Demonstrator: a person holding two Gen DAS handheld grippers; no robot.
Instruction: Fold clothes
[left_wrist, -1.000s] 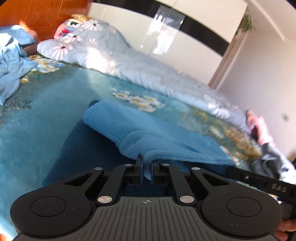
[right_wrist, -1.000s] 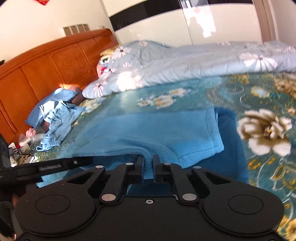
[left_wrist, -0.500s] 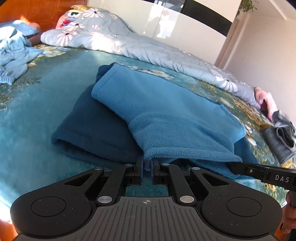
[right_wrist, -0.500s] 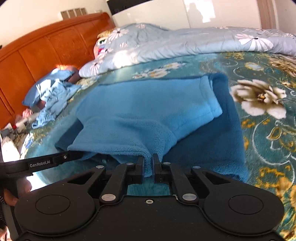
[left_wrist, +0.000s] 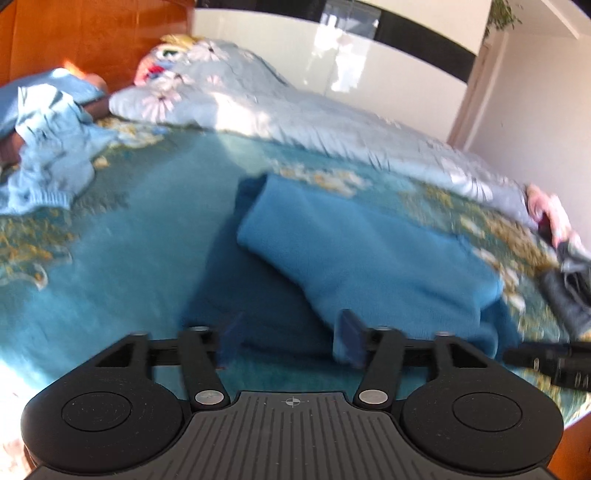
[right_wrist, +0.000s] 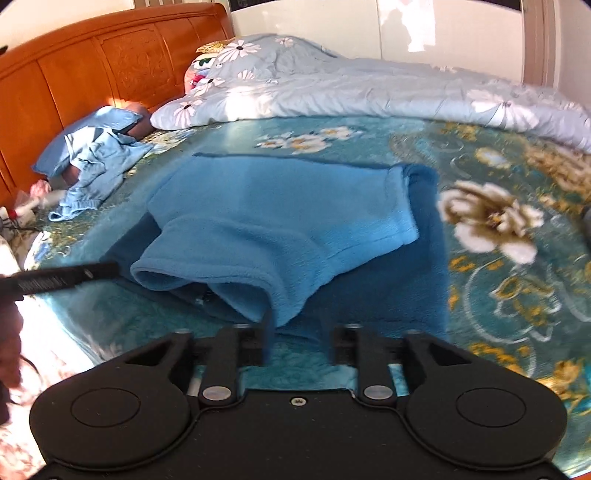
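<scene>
A blue fleece garment (left_wrist: 369, 251) lies folded on the teal floral bedspread (left_wrist: 110, 258), a lighter flap lying over a darker layer. It also shows in the right wrist view (right_wrist: 280, 221). My left gripper (left_wrist: 290, 341) is open and empty at the garment's near edge. My right gripper (right_wrist: 301, 341) is open and empty, just short of the garment's near corner. The other gripper's finger shows at the left edge of the right wrist view (right_wrist: 62, 280).
A crumpled light-blue garment (right_wrist: 92, 166) lies near the wooden headboard (right_wrist: 74, 74). A pale floral quilt (right_wrist: 369, 88) is bunched along the far side. Dark and pink clothes (left_wrist: 565, 266) lie at the bed's right end.
Both grippers have opened and let go of the fleece garment's edge, and have drawn back a little. The garment now lies flat on the bed.
</scene>
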